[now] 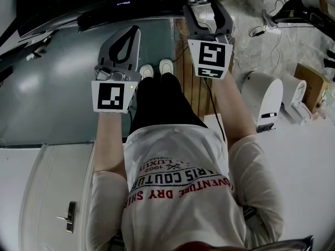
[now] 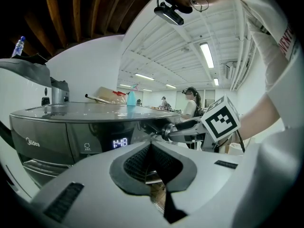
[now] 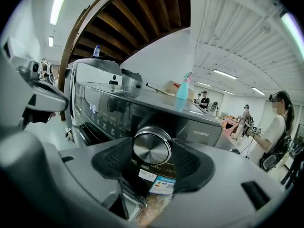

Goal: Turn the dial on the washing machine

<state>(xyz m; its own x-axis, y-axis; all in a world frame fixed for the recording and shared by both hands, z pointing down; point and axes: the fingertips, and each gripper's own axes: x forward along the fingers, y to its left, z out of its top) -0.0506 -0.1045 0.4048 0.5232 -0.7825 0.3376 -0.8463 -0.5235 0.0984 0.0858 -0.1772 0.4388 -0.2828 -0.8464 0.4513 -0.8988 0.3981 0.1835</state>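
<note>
dial (image 3: 152,146): front panel of the washing machine (image 3: 102,106), under its top edge, near the right corner
right gripper (image 3: 151,151): clamped across the dial – likely a grip for twisting
left gripper (image 2: 151,148): jaws together, empty – apparently parked clear of the panel

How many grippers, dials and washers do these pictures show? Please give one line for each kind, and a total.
Grippers: 2, the left gripper and the right gripper
Dials: 1, the dial, between the right gripper's jaws
Washers: 1, the washer
Total: 4
</note>
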